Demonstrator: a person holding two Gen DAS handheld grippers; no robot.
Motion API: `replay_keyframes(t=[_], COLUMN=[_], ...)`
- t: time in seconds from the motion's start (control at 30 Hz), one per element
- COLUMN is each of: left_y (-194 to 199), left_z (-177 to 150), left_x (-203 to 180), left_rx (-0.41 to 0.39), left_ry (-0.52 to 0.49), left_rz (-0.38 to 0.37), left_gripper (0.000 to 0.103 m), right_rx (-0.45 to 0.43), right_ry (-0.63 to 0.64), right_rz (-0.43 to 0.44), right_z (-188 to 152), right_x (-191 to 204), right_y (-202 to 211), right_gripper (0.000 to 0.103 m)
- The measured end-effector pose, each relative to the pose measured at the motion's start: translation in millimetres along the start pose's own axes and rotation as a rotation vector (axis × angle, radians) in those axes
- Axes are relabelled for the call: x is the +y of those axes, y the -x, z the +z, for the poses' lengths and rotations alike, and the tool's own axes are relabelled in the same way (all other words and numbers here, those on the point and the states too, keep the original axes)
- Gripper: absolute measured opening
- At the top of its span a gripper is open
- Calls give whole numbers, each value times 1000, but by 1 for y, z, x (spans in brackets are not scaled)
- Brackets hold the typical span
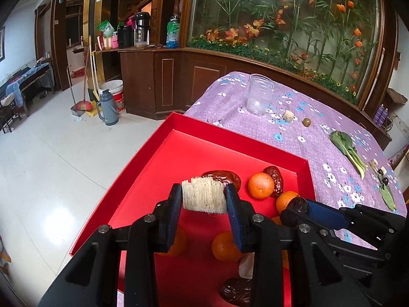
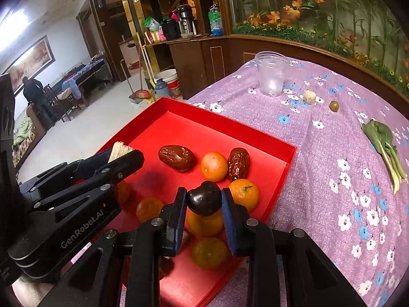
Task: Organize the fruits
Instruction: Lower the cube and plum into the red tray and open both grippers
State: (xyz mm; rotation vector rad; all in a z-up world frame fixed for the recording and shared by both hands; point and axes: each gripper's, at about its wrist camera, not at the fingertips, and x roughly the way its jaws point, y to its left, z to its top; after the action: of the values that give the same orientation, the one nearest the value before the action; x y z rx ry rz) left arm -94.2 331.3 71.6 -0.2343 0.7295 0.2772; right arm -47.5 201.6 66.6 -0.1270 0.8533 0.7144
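My left gripper [image 1: 203, 194] is shut on a pale fibrous chunk [image 1: 202, 198] and holds it above the red tray [image 1: 204, 151]. My right gripper [image 2: 204, 197] is shut on a dark glossy fruit [image 2: 204, 200] over the tray's [image 2: 204, 128] near right part. In the tray lie several mandarins [image 2: 214, 166] and brown dates [image 2: 176, 157]. The left wrist view shows the right gripper [image 1: 299, 206] to the right with the dark fruit [image 1: 300, 203]. Seen from the right wrist, the left gripper [image 2: 122, 153] stands at the left with the chunk [image 2: 118, 149].
The tray sits on a purple flowered tablecloth [image 2: 319, 166] and overhangs the table's left edge above the floor. Beyond it stand a clear plastic cup [image 2: 272, 76], another pale chunk [image 2: 309, 96], a small green fruit [image 2: 334, 105] and a leafy green [image 2: 383, 143].
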Motion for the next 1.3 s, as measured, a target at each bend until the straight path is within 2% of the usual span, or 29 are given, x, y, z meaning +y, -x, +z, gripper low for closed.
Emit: replay_keyframes(t=[0.37, 0.6, 0.97, 1.0, 1.07, 1.13, 1.2, 1.3], left_y=[-9, -24, -26, -25, -22, -15, -7, 0], left_z=[-3, -9, -11, -10, -7, -4, -2, 1], left_x=[-1, -6, 1, 2, 7, 15, 25, 39], left_rx=[37, 86, 97, 95, 87, 64, 41, 33], left_ry=[-4, -17, 8, 16, 35, 66, 96, 136], left_rz=[-18, -21, 0, -2, -10, -13, -15, -30], left_gripper=[33, 33, 34, 36, 44, 55, 56, 59], right_rx=[5, 60, 51, 53, 63, 63, 25, -25], right_ry=[-3, 0, 57, 56, 55, 49, 38, -1], right_rz=[51, 106, 78, 80, 112, 149, 162, 154], right_z=[-15, -40, -30, -30, -31, -32, -30, -26], right_x=[7, 13, 25, 26, 26, 26, 22, 7], right_y=[13, 13, 2, 2, 2, 6, 18, 34], right_gripper=[30, 30, 32, 33, 45, 67, 72, 74])
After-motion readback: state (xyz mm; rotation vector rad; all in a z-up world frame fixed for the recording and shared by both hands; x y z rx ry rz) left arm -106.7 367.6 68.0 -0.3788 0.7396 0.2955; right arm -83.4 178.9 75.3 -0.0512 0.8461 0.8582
